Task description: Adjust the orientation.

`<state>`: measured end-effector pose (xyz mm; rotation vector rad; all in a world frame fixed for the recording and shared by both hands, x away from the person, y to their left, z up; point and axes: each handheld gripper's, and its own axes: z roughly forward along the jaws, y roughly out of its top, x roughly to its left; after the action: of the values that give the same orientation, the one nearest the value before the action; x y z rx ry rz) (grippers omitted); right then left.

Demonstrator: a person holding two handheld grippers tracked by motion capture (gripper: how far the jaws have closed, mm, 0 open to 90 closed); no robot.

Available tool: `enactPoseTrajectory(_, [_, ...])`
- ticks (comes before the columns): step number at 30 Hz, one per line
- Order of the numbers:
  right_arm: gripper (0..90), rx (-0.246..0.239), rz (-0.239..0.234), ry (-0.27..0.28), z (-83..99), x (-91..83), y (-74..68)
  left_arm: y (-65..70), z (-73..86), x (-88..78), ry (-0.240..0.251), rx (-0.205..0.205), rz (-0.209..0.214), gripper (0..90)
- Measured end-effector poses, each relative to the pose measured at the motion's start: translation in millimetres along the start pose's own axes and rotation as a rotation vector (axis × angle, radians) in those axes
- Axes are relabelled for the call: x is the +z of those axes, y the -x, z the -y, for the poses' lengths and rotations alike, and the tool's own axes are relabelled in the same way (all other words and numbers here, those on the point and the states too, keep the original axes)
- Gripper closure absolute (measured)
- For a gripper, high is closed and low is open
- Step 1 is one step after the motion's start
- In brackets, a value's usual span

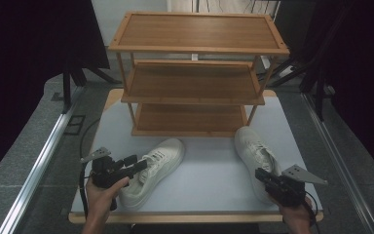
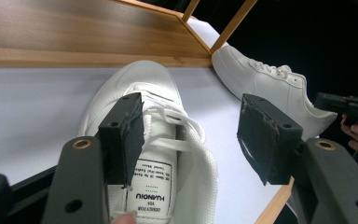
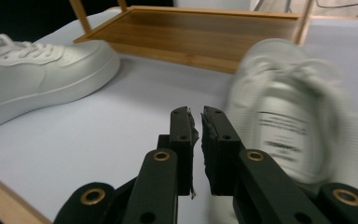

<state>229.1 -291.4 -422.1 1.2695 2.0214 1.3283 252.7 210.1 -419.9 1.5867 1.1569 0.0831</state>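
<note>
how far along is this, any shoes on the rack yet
None done: all three shelves of the wooden rack are bare, and both white sneakers sit on the table. In hand: the left gripper is open over the left sneaker, one jaw inside the collar. Left: the right gripper is shut, holding nothing, beside the right sneaker. Shelving both presumably remains.

A pale grey-white bench (image 1: pixel 214 180) with a light wooden edge strip stands on a grey speckled carpet floor (image 1: pixel 24 141). At the bench's far edge sits a three-tier bamboo shoe rack (image 1: pixel 195 48), its slatted shelves bare. Black curtains (image 1: pixel 24 44) hang at the left and right sides of the room, leaving a strip of pale wall (image 1: pixel 107 14) behind the rack. Metal rails (image 1: pixel 39 165) run along the floor on both sides of the bench. Dark stand legs (image 1: pixel 316 73) rest on the carpet near the far corners. Light is dim and even.
</note>
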Motion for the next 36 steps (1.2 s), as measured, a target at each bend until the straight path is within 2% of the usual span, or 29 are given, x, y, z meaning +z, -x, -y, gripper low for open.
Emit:
enactPoseTrajectory(3, [82.6, -0.018, -0.024, -0.030, 5.1, 8.3, -12.4, 0.4, 0.1, 0.9, 0.000, -0.001, 0.002, 40.8])
enactPoseTrajectory(6, [83.0, -0.035, -0.032, -0.047, 7.4, 12.1, -17.7, 0.6, 0.7, 2.4, -0.008, -0.002, 0.003, 40.8])
enactPoseTrajectory(10, [84.5, -0.064, -0.016, -0.079, 12.2, 15.3, -22.7, 1.3, 0.7, 2.0, -0.005, -0.003, 0.006, 40.9])
enactPoseTrajectory(12, [85.2, -0.060, -0.005, -0.087, 15.2, 15.2, -20.8, 1.6, 0.8, 1.7, -0.006, -0.004, 0.006, 40.9])
enactPoseTrajectory(13, [87.1, -0.048, 0.019, -0.099, 19.2, 14.1, -15.7, 1.8, 0.9, 1.5, -0.005, -0.005, 0.009, 40.9])
enactPoseTrajectory(15, [87.8, -0.045, 0.022, -0.097, 20.4, 13.1, -13.9, 1.8, 0.8, 1.5, -0.004, -0.006, 0.010, 40.9])
enactPoseTrajectory(17, [89.4, -0.038, 0.035, -0.094, 24.2, 7.2, -6.2, 1.7, 0.8, 1.3, -0.005, -0.009, 0.011, 40.9])
enactPoseTrajectory(25, [89.4, -0.013, 0.018, -0.085, 28.6, -0.2, 2.3, 2.1, 1.4, 1.4, -0.005, -0.012, 0.005, 41.0])
enactPoseTrajectory(32, [89.4, 0.006, 0.029, -0.079, 32.0, -7.4, 11.1, 1.6, 1.3, 1.1, -0.005, -0.018, 0.003, 41.1])
enactPoseTrajectory(36, [89.4, 0.025, 0.034, -0.075, 34.1, -13.9, 19.2, 4.4, 1.0, 1.2, -0.013, 0.010, -0.029, 41.0])
